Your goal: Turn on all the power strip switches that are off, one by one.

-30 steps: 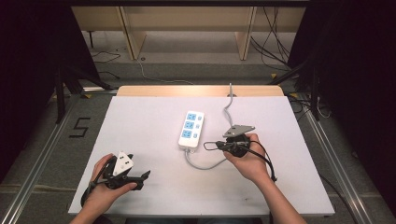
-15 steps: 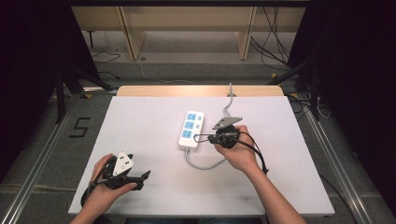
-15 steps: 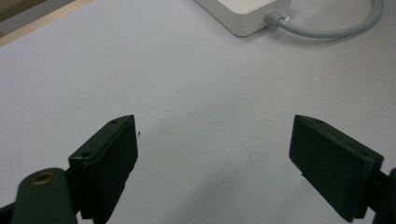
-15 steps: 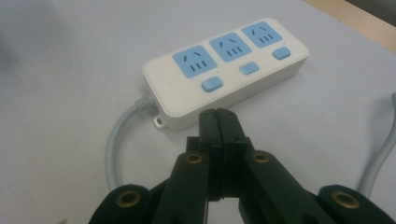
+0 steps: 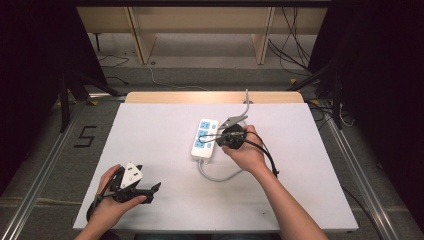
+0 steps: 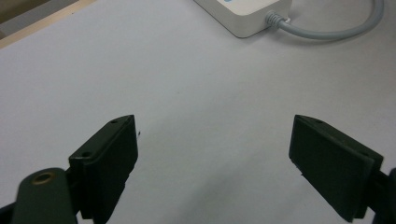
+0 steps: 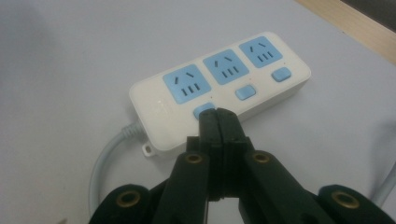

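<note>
Where the right gripper [image 7: 218,114] met the power strip [image 7: 219,88], its two black jaws were pressed flat together with no gap, tips down on the blue switch [image 7: 203,109] nearest the cord end; whether the switch was pushed in could not be told. That switch sat below the first of three blue sockets [image 7: 186,85]; two further switches [image 7: 246,92] ran along the same side, untouched. From the high view the right hand [image 5: 247,152] held the gripper beside the strip's right long side, forearm coming in from the near edge of the table [image 5: 150,135], a black cable looping off the wrist.

The strip [image 5: 203,138] lay a little right of the table's centre, long axis running roughly near-to-far, closer to the far edge than the near one. Its grey cord [image 5: 217,176] left the near end, curved under the right hand, and a grey cord ran off over the far wooden edge.

The left gripper [image 6: 215,163] had jaws spread wide, nothing between them, bare white tabletop under the pads. It sat in the left hand [image 5: 112,200] near the near-left corner, well apart from the strip, whose cord end [image 6: 247,16] showed at the top of the left gripper view
</note>
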Demonstrator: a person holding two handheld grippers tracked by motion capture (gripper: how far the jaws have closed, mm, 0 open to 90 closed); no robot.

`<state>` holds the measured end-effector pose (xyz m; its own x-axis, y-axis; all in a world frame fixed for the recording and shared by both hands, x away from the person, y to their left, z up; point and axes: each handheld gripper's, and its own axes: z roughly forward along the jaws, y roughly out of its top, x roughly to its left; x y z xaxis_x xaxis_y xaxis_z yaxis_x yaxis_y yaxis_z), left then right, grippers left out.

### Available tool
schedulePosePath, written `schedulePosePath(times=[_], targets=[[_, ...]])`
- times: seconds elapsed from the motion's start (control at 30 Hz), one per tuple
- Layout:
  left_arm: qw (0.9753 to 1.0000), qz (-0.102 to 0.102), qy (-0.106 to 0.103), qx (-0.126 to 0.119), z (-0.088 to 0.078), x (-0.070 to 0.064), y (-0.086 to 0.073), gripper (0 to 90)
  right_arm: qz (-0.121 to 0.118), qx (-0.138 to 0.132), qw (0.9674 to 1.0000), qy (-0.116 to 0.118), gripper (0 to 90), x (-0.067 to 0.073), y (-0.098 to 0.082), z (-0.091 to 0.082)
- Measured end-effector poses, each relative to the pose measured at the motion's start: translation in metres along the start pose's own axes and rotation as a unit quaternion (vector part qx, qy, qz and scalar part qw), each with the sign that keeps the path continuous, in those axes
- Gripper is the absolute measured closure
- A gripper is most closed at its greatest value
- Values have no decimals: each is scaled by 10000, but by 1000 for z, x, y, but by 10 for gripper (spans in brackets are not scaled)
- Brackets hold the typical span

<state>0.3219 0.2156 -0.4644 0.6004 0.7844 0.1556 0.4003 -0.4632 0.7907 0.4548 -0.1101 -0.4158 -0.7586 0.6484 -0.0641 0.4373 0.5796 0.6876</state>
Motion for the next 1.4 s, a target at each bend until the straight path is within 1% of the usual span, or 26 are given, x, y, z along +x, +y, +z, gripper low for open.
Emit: schedulePosePath(times=[0.1, 0.27, 0.3, 0.43, 0.5, 0.67, 0.73, 0.9, 1.13, 1.17, 1.2, 1.4], targets=[[10000, -3, -1, -5, 0, 0, 0, 155, -11, 36, 10000, 10, 900, -1, 6, 4], [10000, 6, 3, -11, 0, 0, 0, 155, 53, 103, 9999, 12, 900, -3, 10, 11], [10000, 6, 3, -11, 0, 0, 0, 155, 13, 128, 9999, 13, 900, -3, 10, 12], [10000, -2, 4, -6, 0, 0, 0, 155, 45, 197, 9998, 9, 900, -4, 14, 15], [10000, 3, 5, -2, 0, 0, 0, 155, 10, 226, 9997, 11, 900, -5, 17, 16], [10000, 0, 3, -6, 0, 0, 0, 155, 12, 328, 9995, 9, 900, -6, 21, 20], [10000, 1, 1, -3, 0, 0, 0, 155, 40, 377, 9993, 9, 900, -6, 23, 22], [10000, 19, 8, -8, 0, 1, 0, 155, -40, 499, 9987, 23, 900, -6, 28, 28], [10000, 15, 10, -29, 0, 1, 0, 155, -59, 598, 9982, 27, 900, -5, 33, 33], [10000, 0, 9, -30, 0, 1, 0, 155, -31, 626, 9980, 23, 900, -4, 34, 33], [10000, 15, 9, -30, 0, 1, 0, 155, -70, 667, 9977, 26, 900, -5, 35, 34], [10000, 18, 9, -30, 0, 1, 0, 156, -42, 763, 9971, 42, 900, -5, 39, 38]])
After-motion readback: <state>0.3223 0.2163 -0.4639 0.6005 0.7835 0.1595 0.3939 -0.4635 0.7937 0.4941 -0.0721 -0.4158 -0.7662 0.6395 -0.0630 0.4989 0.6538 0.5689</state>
